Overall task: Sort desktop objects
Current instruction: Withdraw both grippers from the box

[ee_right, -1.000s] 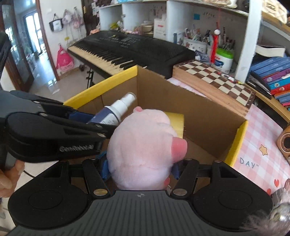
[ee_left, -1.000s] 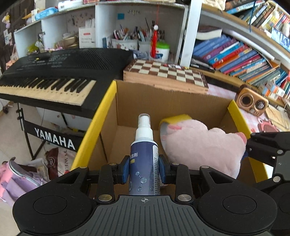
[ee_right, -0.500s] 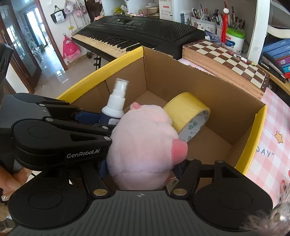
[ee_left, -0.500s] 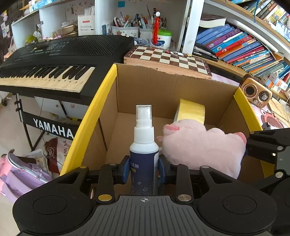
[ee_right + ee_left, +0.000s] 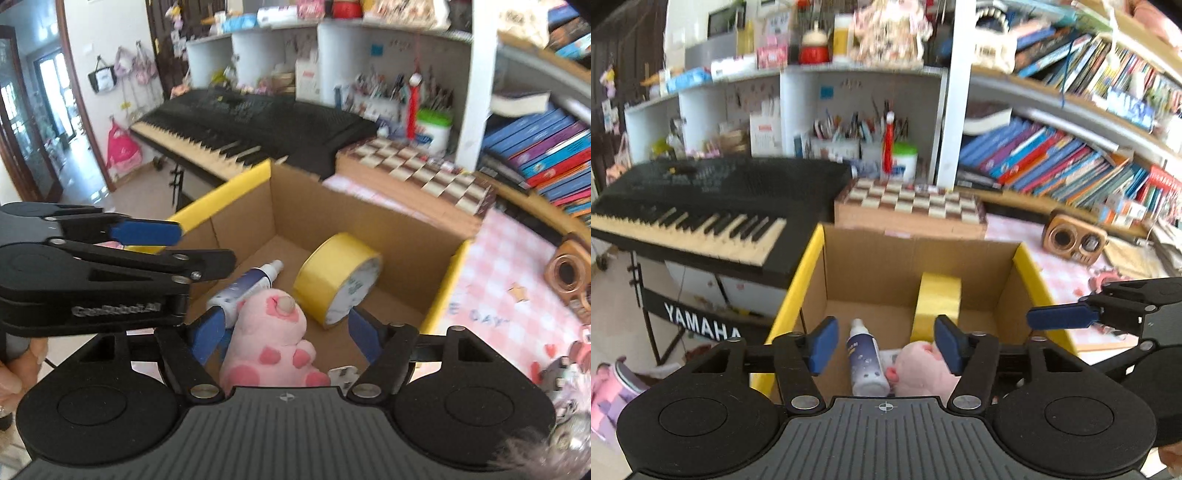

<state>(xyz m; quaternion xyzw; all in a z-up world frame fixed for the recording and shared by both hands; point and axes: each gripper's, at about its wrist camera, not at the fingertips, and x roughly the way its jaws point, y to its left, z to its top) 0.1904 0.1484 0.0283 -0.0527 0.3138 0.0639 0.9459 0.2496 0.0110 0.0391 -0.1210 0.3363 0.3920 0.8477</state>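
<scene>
Box point(image 5: 916, 266) rim clear — grippers opening, unloaded

box point(image 5: 332, 218): spray bottle point(image 5: 247, 288), pink plush point(image 5: 269, 339), tape roll point(image 5: 340, 277) | right tongs point(image 5: 284, 334): opening, empty

Black keyboard point(image 5: 701, 199), chessboard point(image 5: 912, 201), bookshelf point(image 5: 1052, 158), wooden radio point(image 5: 1075, 242).

One box point(image 5: 369, 229): one bottle point(image 5: 243, 290), one tape roll point(image 5: 332, 273), apparently one plush point(image 5: 266, 332).
</scene>
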